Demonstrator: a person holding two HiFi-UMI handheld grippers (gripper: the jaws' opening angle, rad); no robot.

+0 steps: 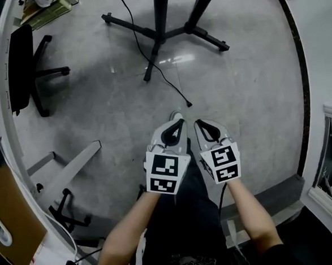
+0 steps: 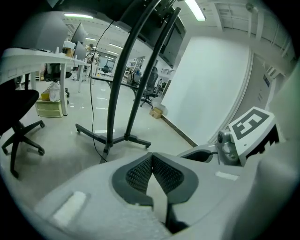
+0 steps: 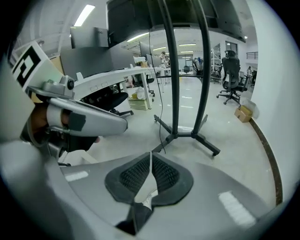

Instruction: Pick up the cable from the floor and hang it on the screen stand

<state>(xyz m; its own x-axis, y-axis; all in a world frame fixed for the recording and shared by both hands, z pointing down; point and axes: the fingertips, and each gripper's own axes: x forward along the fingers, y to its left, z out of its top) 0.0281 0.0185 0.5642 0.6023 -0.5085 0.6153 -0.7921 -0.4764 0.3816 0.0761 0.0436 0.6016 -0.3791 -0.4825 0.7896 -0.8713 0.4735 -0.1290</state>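
from above, the head view shows the black cable (image 1: 174, 87) lying on the grey floor (image 1: 253, 83), its end just ahead of both claws. the left gripper (image 1: 178, 118) and right gripper (image 1: 200, 123) sit side by side, each pressed together on nothing. only the gripper views show the screen stand (image 3: 176, 70) going up to a dark screen (image 3: 131, 16).

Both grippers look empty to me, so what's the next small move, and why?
Probably lower the right gripper toward the cable end on the floor, opening its jaws. The cable lies loose ahead; the right and left gripper are shut on nothing.
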